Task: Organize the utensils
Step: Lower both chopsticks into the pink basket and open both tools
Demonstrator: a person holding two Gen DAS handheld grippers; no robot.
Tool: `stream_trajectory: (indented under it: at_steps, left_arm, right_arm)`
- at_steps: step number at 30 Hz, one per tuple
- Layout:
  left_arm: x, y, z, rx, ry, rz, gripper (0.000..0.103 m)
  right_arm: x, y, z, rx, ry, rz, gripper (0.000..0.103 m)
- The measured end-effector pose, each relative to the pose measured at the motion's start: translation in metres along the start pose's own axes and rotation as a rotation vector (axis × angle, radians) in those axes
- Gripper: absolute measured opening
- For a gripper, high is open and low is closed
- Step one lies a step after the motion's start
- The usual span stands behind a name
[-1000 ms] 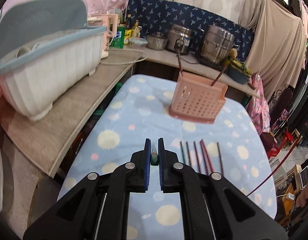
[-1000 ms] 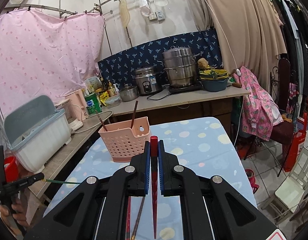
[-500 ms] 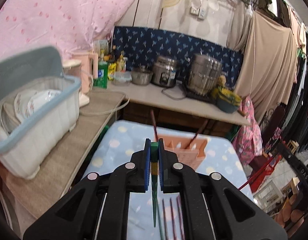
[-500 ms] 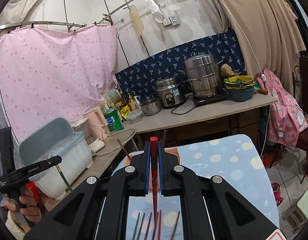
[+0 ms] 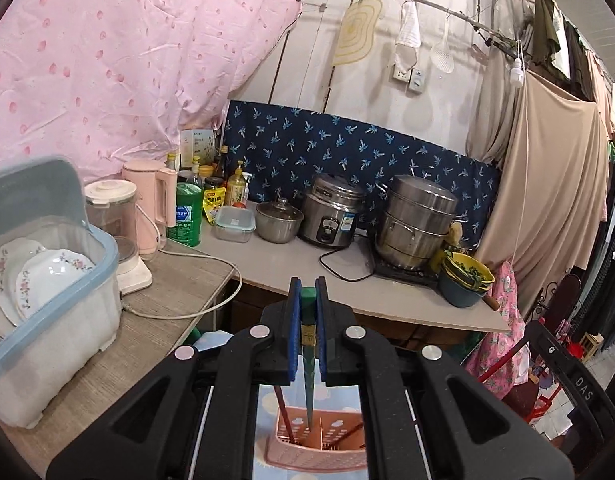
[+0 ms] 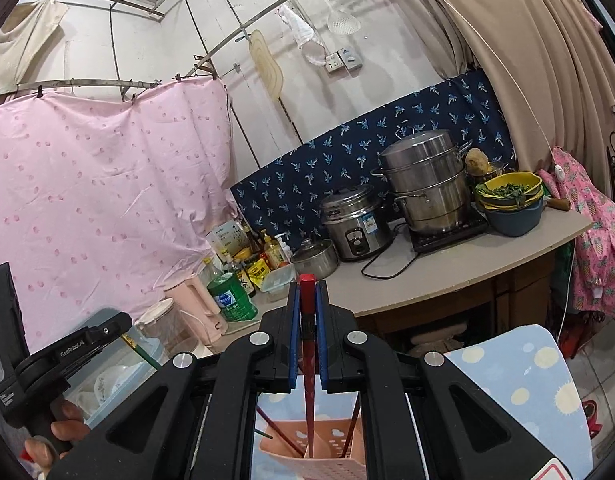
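My left gripper (image 5: 307, 300) is shut on a green chopstick (image 5: 308, 360) that hangs point down over the pink slotted utensil basket (image 5: 319, 446), its tip at the basket's mouth. My right gripper (image 6: 307, 294) is shut on a red chopstick (image 6: 308, 380) held upright, its tip inside the same pink basket (image 6: 319, 452). Dark chopsticks (image 5: 284, 416) stand tilted in the basket. The left gripper also shows at the lower left of the right wrist view (image 6: 67, 352), held by a hand.
The basket stands on a blue spotted tablecloth (image 6: 519, 384). Beyond it is a counter (image 5: 307, 264) with a rice cooker (image 5: 331, 216), a steel steamer pot (image 5: 415, 220), a small pot, bottles and a pink kettle. A dish bin with plates (image 5: 39, 280) stands at left.
Both grippers have risen and tilted up, turning their chopsticks point down over the pink basket. The loose chopsticks on the cloth have dropped out of view.
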State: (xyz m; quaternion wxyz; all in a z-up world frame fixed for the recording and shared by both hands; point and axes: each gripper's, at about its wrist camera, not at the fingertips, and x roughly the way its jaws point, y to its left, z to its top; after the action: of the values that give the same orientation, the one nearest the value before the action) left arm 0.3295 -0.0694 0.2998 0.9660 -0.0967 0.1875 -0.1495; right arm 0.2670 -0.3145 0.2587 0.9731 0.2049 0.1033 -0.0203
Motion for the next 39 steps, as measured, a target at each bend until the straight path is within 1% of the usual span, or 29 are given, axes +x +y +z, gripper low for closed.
stream_trajectory:
  at_steps: [5,11,15,16,17,19,20,21,23,24,26,30,36,39]
  left_arm:
    - [0.032,0.004,-0.027,-0.010,0.064,-0.005,0.007]
    - [0.050,0.011,-0.058,-0.001,0.139,0.004,0.007]
    - [0.053,0.016,-0.067,-0.010,0.167,0.010,0.007]
    - [0.052,0.017,-0.067,-0.013,0.169,0.014,0.007]
    - [0.050,0.017,-0.068,-0.016,0.168,0.015,0.007]
    - [0.047,0.019,-0.069,-0.017,0.169,0.011,0.008]
    - [0.043,0.019,-0.069,-0.018,0.166,0.013,0.014]
    - [0.039,0.021,-0.069,-0.021,0.164,0.012,0.023]
    - [0.030,0.022,-0.069,-0.025,0.155,0.009,0.033]
    - [0.024,0.022,-0.070,-0.021,0.149,0.006,0.035]
    - [0.013,0.022,-0.074,-0.004,0.146,0.009,0.035]
    - [-0.013,0.023,-0.086,0.015,0.158,0.009,0.040]
    - [-0.049,0.031,-0.120,0.050,0.206,0.031,0.042]
    - [-0.066,0.037,-0.141,0.067,0.234,0.043,0.043]
  right_arm:
    - [0.031,-0.010,-0.026,-0.015,0.070,-0.017,0.007]
    - [0.052,-0.018,-0.060,-0.048,0.159,-0.044,0.007]
    - [0.050,-0.021,-0.066,-0.051,0.163,-0.056,0.007]
    - [0.046,-0.021,-0.064,-0.053,0.154,-0.058,0.008]
    - [0.043,-0.021,-0.063,-0.056,0.148,-0.060,0.011]
    - [0.034,-0.020,-0.059,-0.064,0.134,-0.062,0.013]
    - [0.029,-0.020,-0.058,-0.066,0.127,-0.060,0.014]
    - [0.022,-0.019,-0.057,-0.068,0.119,-0.059,0.015]
    - [0.009,-0.018,-0.055,-0.073,0.108,-0.051,0.017]
    - [0.003,-0.017,-0.056,-0.076,0.104,-0.048,0.018]
    - [-0.010,-0.017,-0.057,-0.081,0.103,-0.042,0.020]
    - [-0.038,-0.015,-0.068,-0.094,0.118,-0.025,0.021]
    - [-0.084,-0.009,-0.102,-0.139,0.159,-0.017,0.022]
    - [-0.109,-0.005,-0.126,-0.178,0.184,-0.032,0.022]
